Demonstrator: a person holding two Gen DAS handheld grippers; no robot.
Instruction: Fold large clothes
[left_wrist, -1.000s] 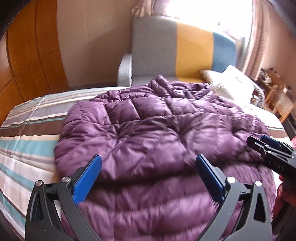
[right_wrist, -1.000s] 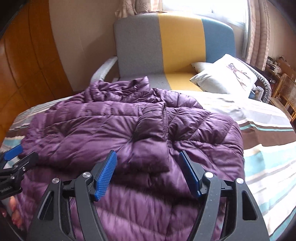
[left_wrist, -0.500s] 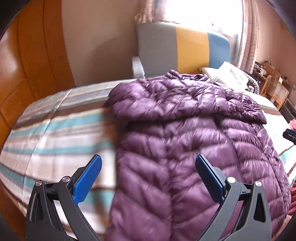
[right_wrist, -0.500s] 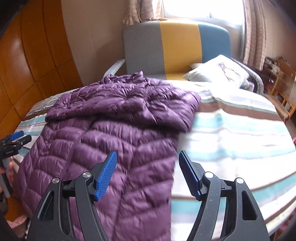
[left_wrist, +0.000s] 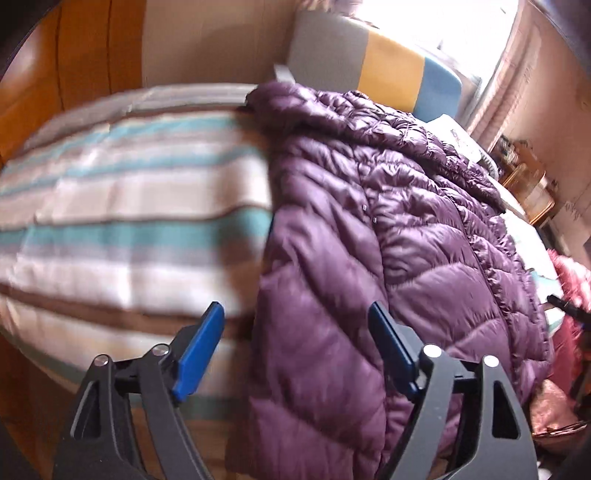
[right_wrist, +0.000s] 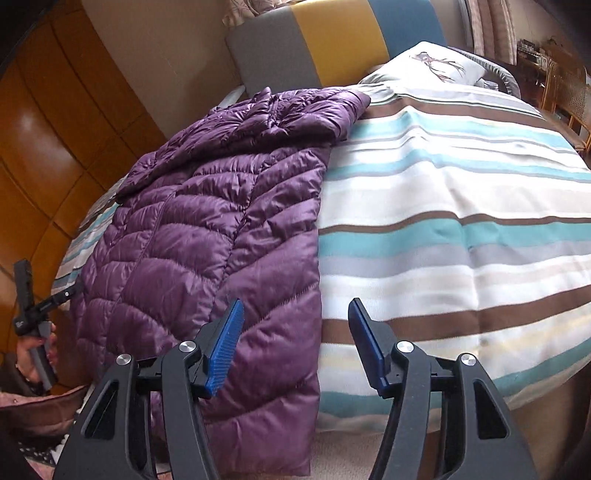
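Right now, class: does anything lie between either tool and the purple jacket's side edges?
Nothing visible does. The left tool and right tool each hang open over a side edge of the purple jacket, jaws having just been closing, with only the striped bedcover alongside.

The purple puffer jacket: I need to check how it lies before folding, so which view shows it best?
The right wrist view: the purple puffer jacket appears sharp and nearly whole, hem hanging over the striped bedspread edge. The left wrist view shows it closer, blurred, its hem cut off.

daylit, window (left_wrist: 476, 33) glare top right, fisheye-curved edges, motion blur on left view
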